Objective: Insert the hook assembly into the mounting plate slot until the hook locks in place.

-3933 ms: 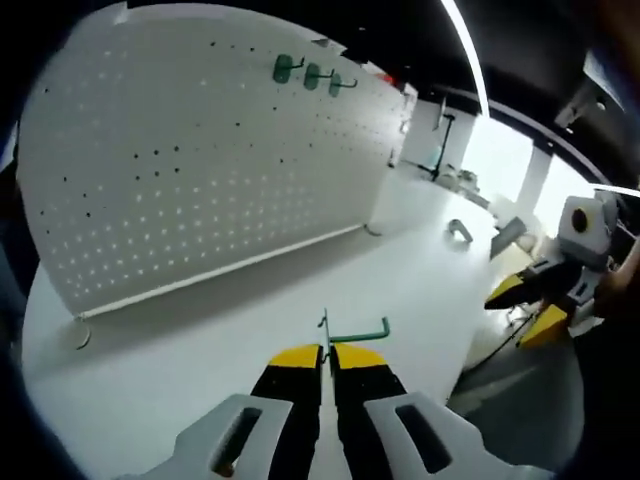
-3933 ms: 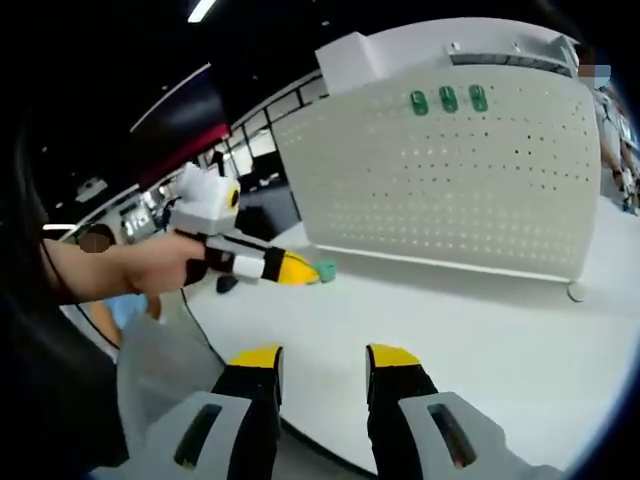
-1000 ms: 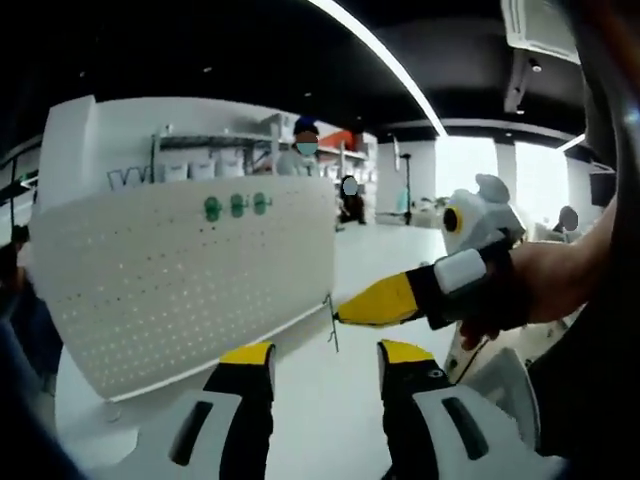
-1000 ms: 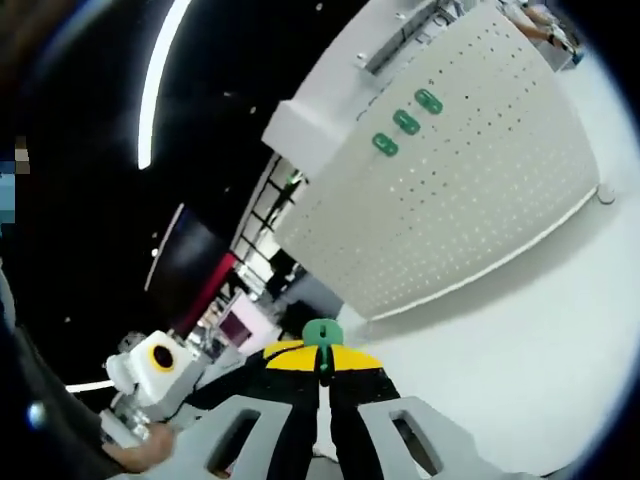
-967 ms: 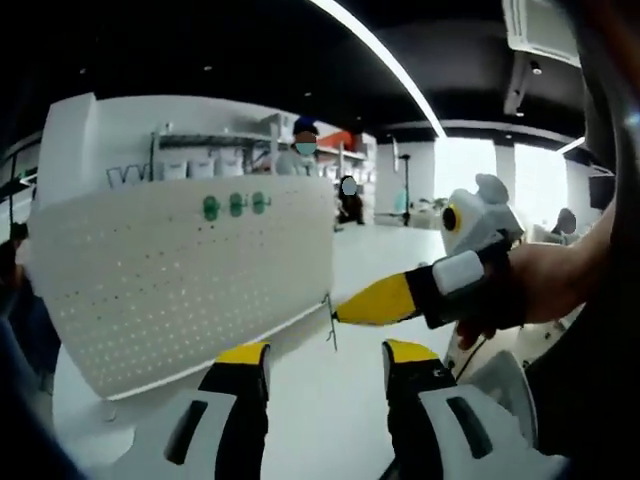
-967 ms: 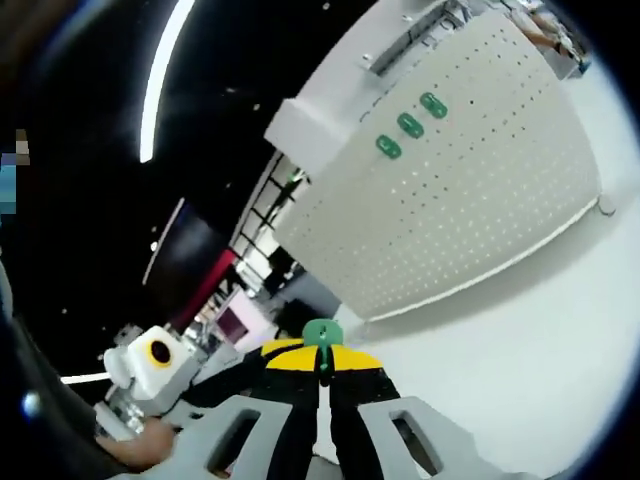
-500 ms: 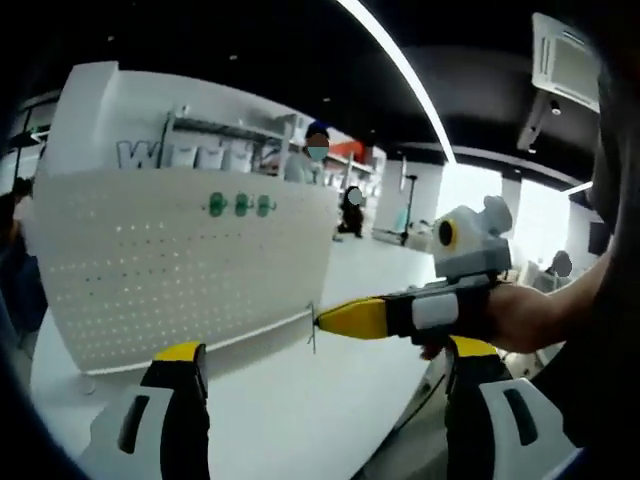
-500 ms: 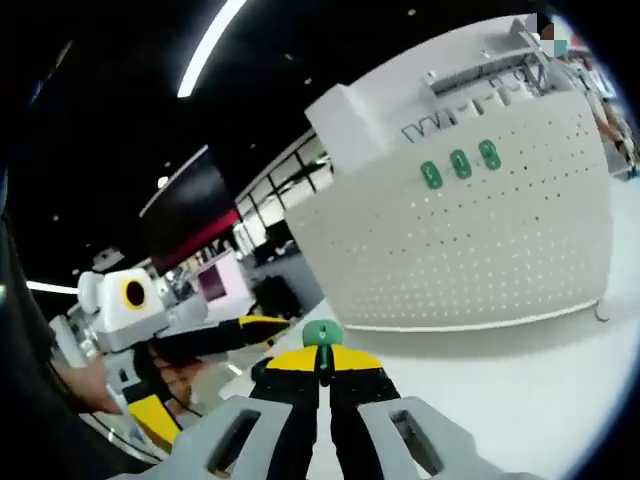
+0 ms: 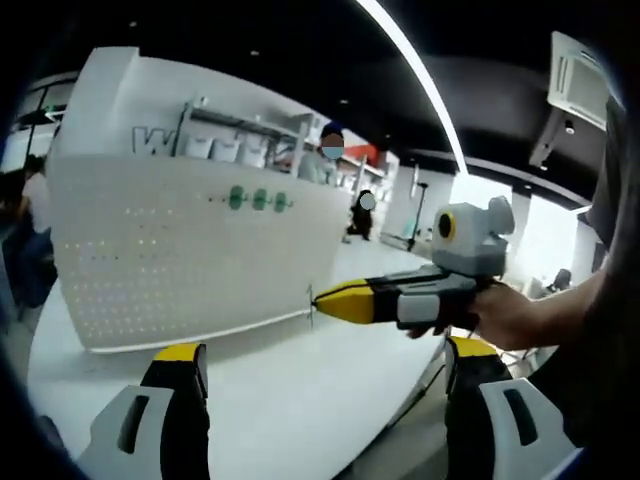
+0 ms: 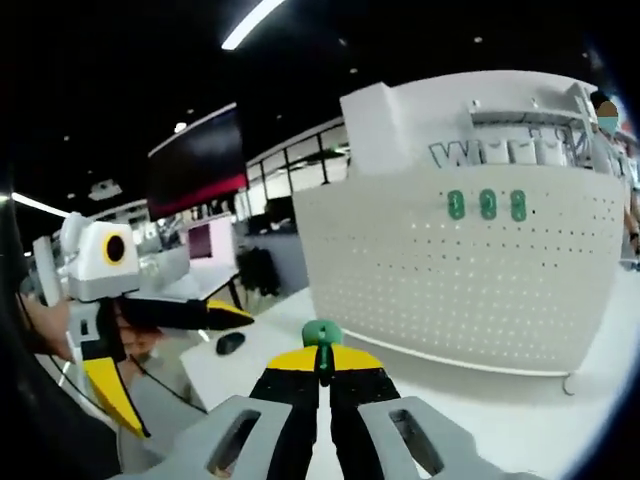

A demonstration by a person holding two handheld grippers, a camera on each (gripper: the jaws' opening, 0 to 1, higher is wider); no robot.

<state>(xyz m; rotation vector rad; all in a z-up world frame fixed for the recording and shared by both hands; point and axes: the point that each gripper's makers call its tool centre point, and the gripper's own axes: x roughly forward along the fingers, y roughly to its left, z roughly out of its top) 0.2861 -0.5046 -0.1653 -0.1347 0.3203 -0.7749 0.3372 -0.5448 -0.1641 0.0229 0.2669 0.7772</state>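
— What does the pegboard carry?

— The white perforated pegboard [image 10: 470,280] stands upright on the white tabletop [image 10: 500,420], along its far edge, and three green hooks [image 10: 487,205] sit in a row near its top edge. In the left gripper view the same board [image 9: 190,260] shows the three green hooks [image 9: 259,199] high up, right of its middle.

— And the hook to be mounted?

— It is in the right gripper [image 10: 322,362], whose yellow-tipped jaws are pressed together on the green hook assembly [image 10: 322,335]; its round green head stands just above the tips. It is well apart from the pegboard, not yet in any slot. In the left gripper view that gripper [image 9: 322,301] comes in from the right, held level by a hand [image 9: 505,315], with a thin wire of the hook [image 9: 311,303] sticking out at its tip, in front of the board's lower right corner.

— The left gripper?

— Its jaws are spread wide with nothing between them [image 9: 320,365]. In the right gripper view it [image 10: 215,312] shows at the left, held off the tabletop's left edge by a hand [image 10: 50,325].

— The surroundings?

— A small dark object [image 10: 230,342] lies near the tabletop's left corner. Behind are white shelving, a dark ceiling with strip lights [image 9: 415,75], and people in the distance.
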